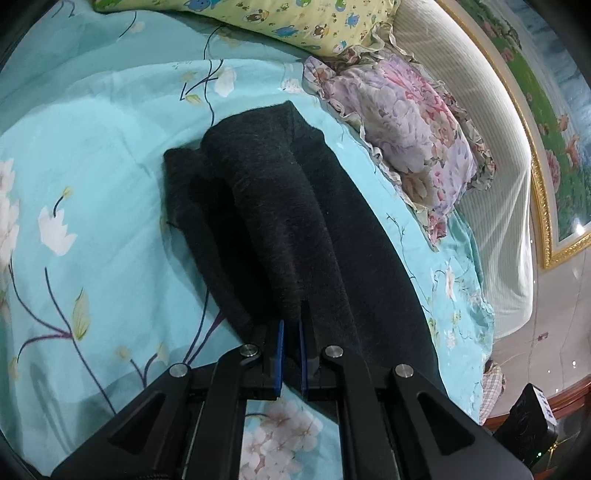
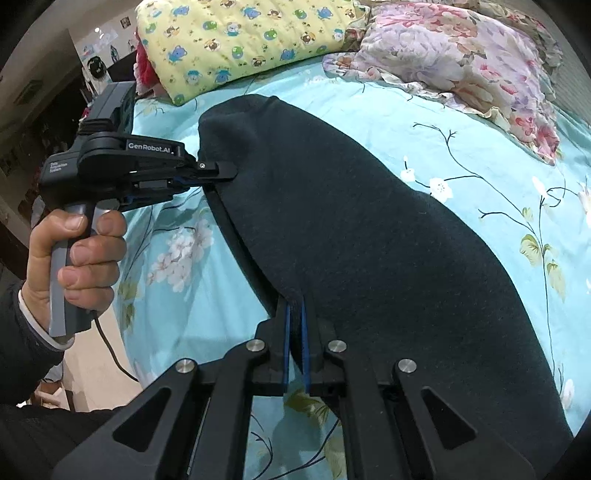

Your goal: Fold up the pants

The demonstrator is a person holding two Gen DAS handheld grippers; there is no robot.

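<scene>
The dark pants [image 1: 295, 221] lie lengthwise on the bed's turquoise flowered quilt [image 1: 92, 184], and everything else is placed from them. At their near edge in the left wrist view, the left hand-held gripper [image 1: 291, 332] has its blue-padded fingers [image 1: 279, 354] drawn together on a raised ridge of the cloth; the fabric swallows the fingertips, so how deep the pinch goes is hard to make out. Beyond the pants' far end sits a yellow cartoon-print pillow [image 1: 295, 26], cut off by the frame's top edge, and to their right a pink and lilac floral pillow [image 1: 406, 122] lies beside a pale striped headboard [image 1: 491, 166].

In the right wrist view the right hand-held gripper [image 2: 295, 314] is likewise clamped on the pants [image 2: 369, 240] at their near edge, its tips buried in the dark fabric. Farther along the pants' left border, the left hand-held gripper [image 2: 221, 173] bites the edge, held by the person's left hand [image 2: 81, 251]. The pants' near right part runs out of the frame, so their whole outline and fold state cannot be judged. The quilt [image 2: 461, 147] surrounds them.
</scene>
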